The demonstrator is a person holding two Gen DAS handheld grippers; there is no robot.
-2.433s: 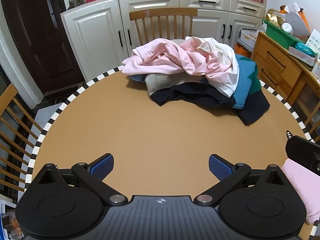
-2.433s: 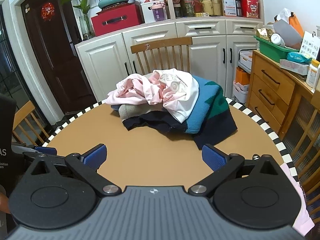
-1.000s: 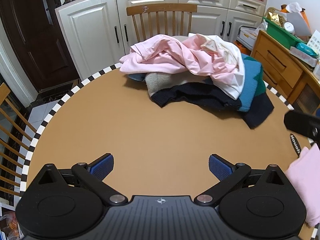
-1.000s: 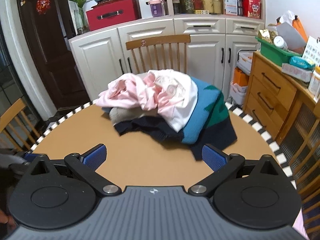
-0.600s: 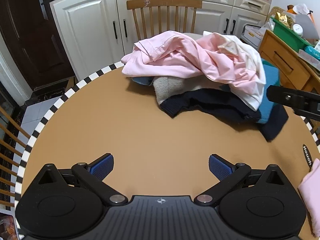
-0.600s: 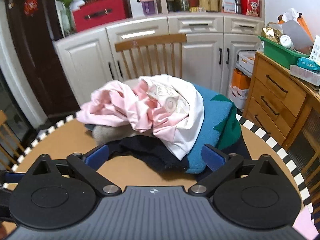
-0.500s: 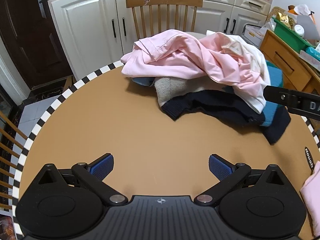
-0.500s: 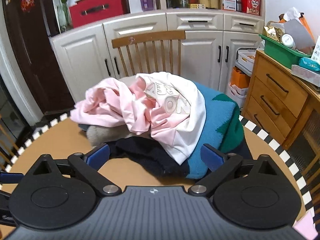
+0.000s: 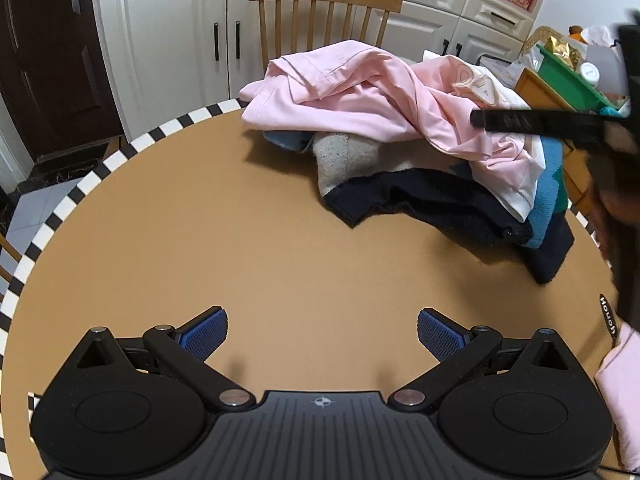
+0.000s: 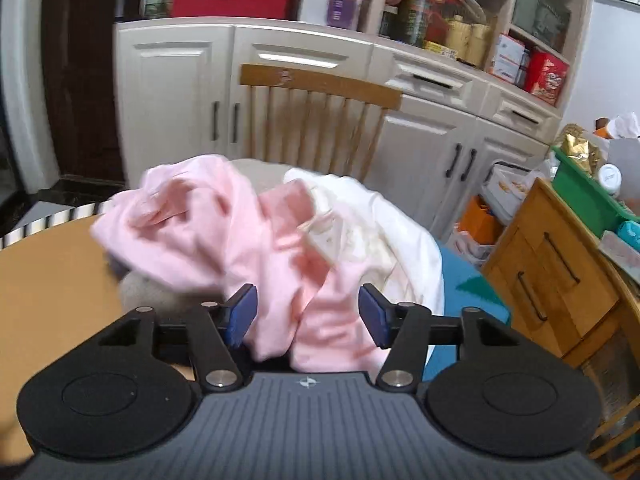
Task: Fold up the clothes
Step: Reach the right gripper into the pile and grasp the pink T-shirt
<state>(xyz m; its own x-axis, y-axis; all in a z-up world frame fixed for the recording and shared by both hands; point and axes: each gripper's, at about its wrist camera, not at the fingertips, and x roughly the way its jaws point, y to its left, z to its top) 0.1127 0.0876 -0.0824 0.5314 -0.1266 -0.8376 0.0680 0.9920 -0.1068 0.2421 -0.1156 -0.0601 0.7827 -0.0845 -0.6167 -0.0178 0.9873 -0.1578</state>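
A pile of clothes sits at the far side of the round brown table [image 9: 248,240]: a pink garment [image 9: 360,96] on top, with white [image 9: 516,188], grey [image 9: 348,156], dark navy [image 9: 440,208] and blue-green pieces under it. My left gripper [image 9: 322,334] is open and empty, low over bare table in front of the pile. My right gripper [image 10: 307,314] is half closed, its jaws on either side of a fold of the pink garment [image 10: 288,264]; the pads stand apart from each other. It shows from the side in the left wrist view [image 9: 520,122].
A folded pink garment [image 9: 620,392] lies at the table's near right edge. A wooden chair [image 9: 320,12] stands behind the pile, white cabinets [image 10: 180,92] behind it. A wooden dresser [image 10: 560,272] with a green bin is at the right.
My right gripper has moved forward onto the pile and its jaws have narrowed around the pink garment. My left gripper has edged forward and stays open.
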